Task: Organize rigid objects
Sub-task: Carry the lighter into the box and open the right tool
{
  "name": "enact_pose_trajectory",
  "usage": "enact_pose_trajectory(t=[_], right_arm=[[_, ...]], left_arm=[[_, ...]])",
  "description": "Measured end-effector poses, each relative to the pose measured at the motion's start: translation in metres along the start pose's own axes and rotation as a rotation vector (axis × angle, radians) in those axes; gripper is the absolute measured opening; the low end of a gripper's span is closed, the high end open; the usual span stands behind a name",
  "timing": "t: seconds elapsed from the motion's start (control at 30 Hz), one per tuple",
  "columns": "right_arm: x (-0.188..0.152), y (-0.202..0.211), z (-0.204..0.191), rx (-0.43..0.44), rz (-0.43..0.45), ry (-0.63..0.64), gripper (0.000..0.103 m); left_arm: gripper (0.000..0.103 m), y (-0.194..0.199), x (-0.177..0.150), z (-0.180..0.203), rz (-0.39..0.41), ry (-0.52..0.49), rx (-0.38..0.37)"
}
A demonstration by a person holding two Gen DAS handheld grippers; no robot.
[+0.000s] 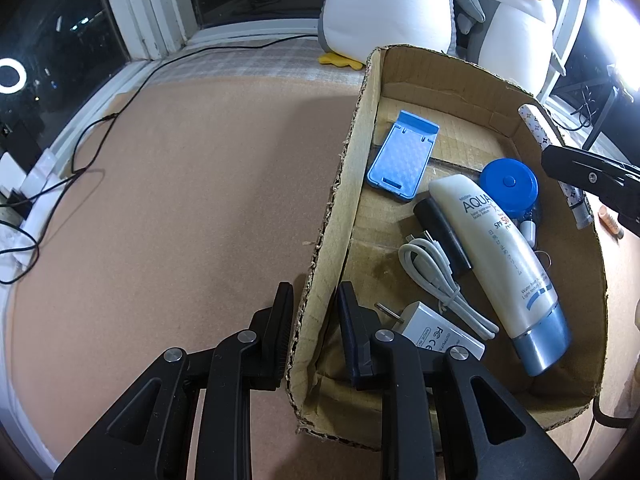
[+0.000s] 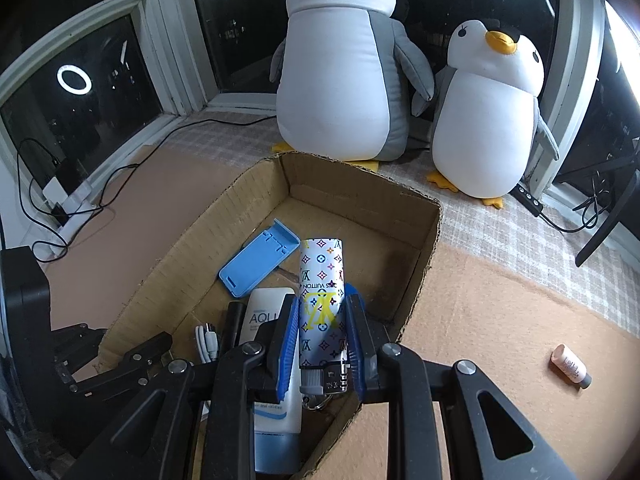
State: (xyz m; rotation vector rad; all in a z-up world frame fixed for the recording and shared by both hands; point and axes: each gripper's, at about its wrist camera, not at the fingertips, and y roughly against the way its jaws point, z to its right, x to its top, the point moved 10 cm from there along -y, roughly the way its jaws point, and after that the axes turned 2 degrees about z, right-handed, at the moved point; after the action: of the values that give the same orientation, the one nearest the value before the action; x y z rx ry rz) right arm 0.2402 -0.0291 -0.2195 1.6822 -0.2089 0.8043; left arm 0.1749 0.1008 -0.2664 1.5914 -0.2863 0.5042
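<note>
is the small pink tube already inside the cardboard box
No. The small pink tube lies on the tan surface outside the cardboard box, off to its right in the right wrist view.

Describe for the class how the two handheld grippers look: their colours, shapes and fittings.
Both are matte black plastic with angular arms that have triangular cut-outs and round silver pivot pins. The left gripper has flat black fingers with ribbed black pads. The right gripper has the same build, but its fingers carry bright blue ribbed pads. No sleeves or cables on them are visible.

Blue phone stand (image 1: 402,156), monogram-patterned white lighter (image 2: 322,300)
</note>
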Motion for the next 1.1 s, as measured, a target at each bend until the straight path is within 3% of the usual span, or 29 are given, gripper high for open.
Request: enact_pose_trajectory(t=[0.77, 0.93, 1.1], right_arm=[[-0.0010, -0.0093, 0.0045, -0.002, -0.018, -0.011, 0.022], [0.0008, -0.0060, 0.0045, -0.007, -0.002, 0.003, 0.041], [0.0022, -0.0022, 0.0066, -0.007, 0.002, 0.003, 0.047]], left_arm=[[0.021, 0.0000, 0.0000, 0.0003, 0.000, 0.000, -0.001], [0.021, 0.0001, -0.0003, -0.0004, 0.000, 0.000, -0.001], [0.021, 0.0001, -0.0004, -0.0003, 0.001, -0.001, 0.000]])
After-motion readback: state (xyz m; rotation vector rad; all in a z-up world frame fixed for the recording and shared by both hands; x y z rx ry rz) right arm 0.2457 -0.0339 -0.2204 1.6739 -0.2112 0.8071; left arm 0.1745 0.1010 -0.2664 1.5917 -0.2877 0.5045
